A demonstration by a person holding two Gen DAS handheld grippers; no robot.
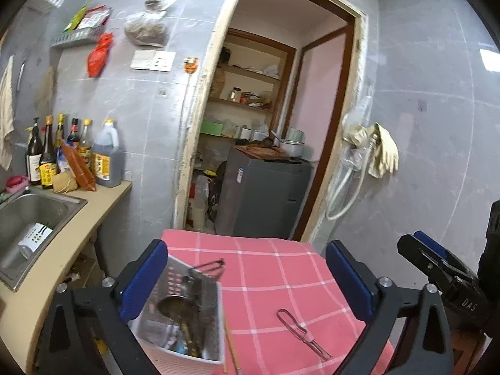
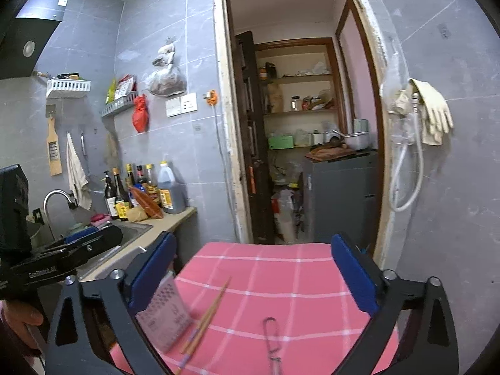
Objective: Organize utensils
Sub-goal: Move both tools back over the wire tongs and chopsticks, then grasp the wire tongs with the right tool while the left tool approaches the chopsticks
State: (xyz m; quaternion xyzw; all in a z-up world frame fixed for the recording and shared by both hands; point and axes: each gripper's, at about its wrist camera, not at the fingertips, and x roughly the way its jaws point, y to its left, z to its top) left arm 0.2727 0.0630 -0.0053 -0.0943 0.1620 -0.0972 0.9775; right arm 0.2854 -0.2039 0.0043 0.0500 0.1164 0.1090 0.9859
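Note:
A white perforated utensil holder (image 1: 184, 322) stands on the pink checked tablecloth (image 1: 281, 275), holding a ladle, a whisk and other utensils. It lies just inside the left finger of my left gripper (image 1: 247, 281), which is open with nothing gripped. A metal peeler (image 1: 301, 328) and a pair of wooden chopsticks (image 1: 231, 347) lie loose on the cloth. In the right wrist view my right gripper (image 2: 253, 278) is open above the cloth (image 2: 281, 268), with the holder (image 2: 165, 315), chopsticks (image 2: 206, 318) and peeler (image 2: 272, 337) below it.
A counter with a steel sink (image 1: 31, 218) and several sauce bottles (image 1: 75, 153) runs along the left. Ahead, a doorway opens onto a grey cabinet (image 1: 265, 193) and shelves. Rubber gloves (image 1: 381, 150) hang on the right wall. The other gripper (image 1: 437, 265) shows at the right edge.

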